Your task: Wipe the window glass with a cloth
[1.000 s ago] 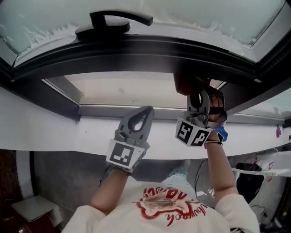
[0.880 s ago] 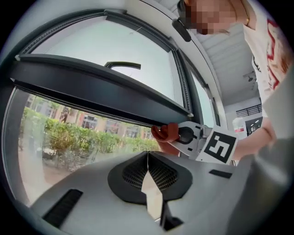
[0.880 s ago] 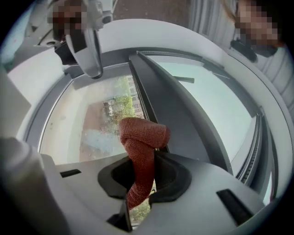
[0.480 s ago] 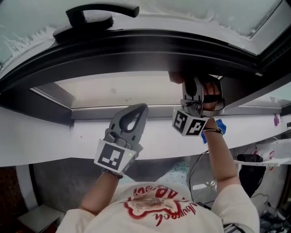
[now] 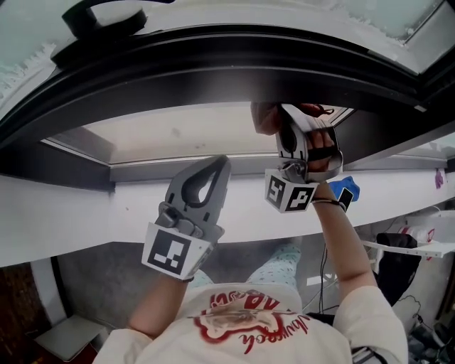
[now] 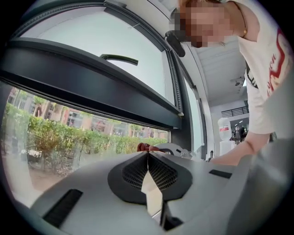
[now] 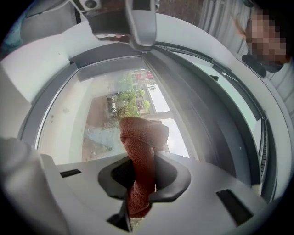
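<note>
A bunched red cloth sticks out between the jaws of my right gripper, which is shut on it. In the head view the right gripper reaches up to the lower window glass, the red cloth pressed near the dark sash. The same pane of window glass fills the right gripper view behind the cloth. My left gripper hovers lower, pointing at the sill, its jaws shut and empty; in its own view the left gripper meets tip to tip, with the cloth just beyond.
A dark open sash with a black handle hangs above the pane. A white sill runs under the glass. A blue object sits by the right wrist. Trees and buildings show outside.
The right gripper with the cloth has shifted left and slightly up along the glass. The left gripper has drifted a little down and left. The view has tilted, and the handle has moved toward the top left.
</note>
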Demonstrator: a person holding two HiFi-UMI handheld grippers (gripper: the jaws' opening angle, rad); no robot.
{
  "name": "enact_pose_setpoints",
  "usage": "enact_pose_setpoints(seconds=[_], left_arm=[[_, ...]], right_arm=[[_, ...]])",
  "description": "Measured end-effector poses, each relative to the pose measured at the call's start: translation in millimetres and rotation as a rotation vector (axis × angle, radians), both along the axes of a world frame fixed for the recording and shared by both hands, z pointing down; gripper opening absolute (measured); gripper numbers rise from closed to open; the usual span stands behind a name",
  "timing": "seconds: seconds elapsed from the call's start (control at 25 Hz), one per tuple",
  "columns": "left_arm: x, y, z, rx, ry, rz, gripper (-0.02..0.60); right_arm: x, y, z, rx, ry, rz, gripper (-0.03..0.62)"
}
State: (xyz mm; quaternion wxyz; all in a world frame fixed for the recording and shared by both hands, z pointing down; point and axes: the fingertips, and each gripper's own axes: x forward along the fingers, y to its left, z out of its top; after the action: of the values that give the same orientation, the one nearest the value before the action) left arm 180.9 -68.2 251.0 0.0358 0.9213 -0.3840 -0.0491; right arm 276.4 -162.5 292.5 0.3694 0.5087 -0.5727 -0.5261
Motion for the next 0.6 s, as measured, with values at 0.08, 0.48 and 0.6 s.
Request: enact_pose_setpoints(seconds=[0.08,0.48,0.6], left_arm=[[-1.3,3.4,-0.7,-0.002,-0.004,0.004,0.021],[-4.5,5.0,10.9,-0.048,0.006,-0.010,0.021],[-6.3,5.0,15.1,-0.057,0.000,-0.013,0.021]], right_arm=[[-0.9,-0.3,19.2,-0.032,-0.001,-0.001,0.072],[5.2,-1.8,89.1,-0.147,-0.010,0.012,0.072],[8.0,-2.0,104.9,-0.172,-0.018,0.022,0.072]])
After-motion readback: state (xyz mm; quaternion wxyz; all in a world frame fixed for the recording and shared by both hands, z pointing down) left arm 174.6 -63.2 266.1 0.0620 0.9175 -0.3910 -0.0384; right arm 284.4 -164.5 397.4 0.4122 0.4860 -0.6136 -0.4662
